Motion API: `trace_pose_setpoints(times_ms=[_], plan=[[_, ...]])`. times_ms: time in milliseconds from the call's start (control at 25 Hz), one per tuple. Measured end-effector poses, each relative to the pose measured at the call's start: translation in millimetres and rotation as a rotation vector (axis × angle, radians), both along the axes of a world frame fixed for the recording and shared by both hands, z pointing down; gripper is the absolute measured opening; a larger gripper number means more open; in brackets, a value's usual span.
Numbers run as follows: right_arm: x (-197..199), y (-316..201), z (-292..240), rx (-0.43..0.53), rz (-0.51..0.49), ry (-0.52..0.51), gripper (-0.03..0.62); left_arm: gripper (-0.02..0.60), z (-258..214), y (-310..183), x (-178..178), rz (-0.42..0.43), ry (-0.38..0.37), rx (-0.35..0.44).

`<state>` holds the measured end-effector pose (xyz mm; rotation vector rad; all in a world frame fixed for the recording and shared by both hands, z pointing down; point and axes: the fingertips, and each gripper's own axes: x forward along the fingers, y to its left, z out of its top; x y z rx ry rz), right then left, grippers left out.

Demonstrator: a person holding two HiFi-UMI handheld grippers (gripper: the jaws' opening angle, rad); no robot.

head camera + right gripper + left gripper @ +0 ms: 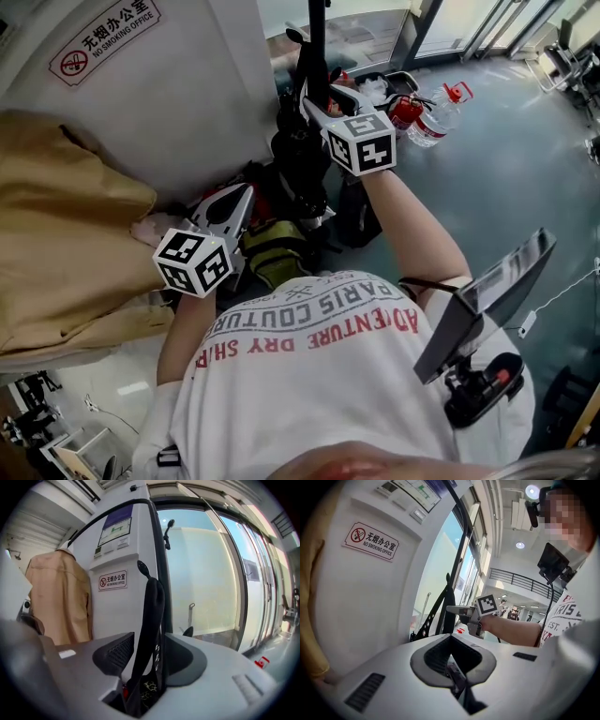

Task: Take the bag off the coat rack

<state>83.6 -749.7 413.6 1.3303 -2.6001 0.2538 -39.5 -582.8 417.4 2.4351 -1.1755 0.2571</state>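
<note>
A black bag hangs against the dark coat rack pole. Its black strap runs up to a hook on the rack. My right gripper is raised at the pole; its jaws stand open around the strap, with a gap between the left pad and the strap. Seen from the left gripper view, that right gripper sits beside the strap. Lower and nearer to me, my left gripper is shut with nothing in it.
A tan coat hangs at the left against a white wall with a no-smoking sign. More bags, one olive-yellow, are piled at the rack's foot. Red fire extinguishers and a water bottle stand by the glass doors.
</note>
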Motion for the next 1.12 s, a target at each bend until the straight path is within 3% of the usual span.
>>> trace_pose_setpoints(times_ms=[280, 480, 600, 840, 1120], plan=[[-6, -12, 8, -0.064, 0.041, -0.047, 0.164, 0.002, -6, 3, -20, -0.041, -0.006, 0.009], [-4, -11, 9, -0.058, 0.080, -0.027, 0.027, 0.002, -3, 8, -28, -0.063, -0.008, 0.008], [-6, -9, 8, -0.043, 0.086, -0.009, 0.009, 0.002, 0, 10, -29, -0.066, -0.004, -0.001], [1, -2, -7, 0.017, 0.117, 0.014, 0.006, 0.002, 4, 19, -32, -0.077, -0.008, -0.012], [1, 2, -60, 0.170, 0.122, 0.055, 0.005, 0.002, 4, 26, -42, -0.108, -0.007, -0.012]])
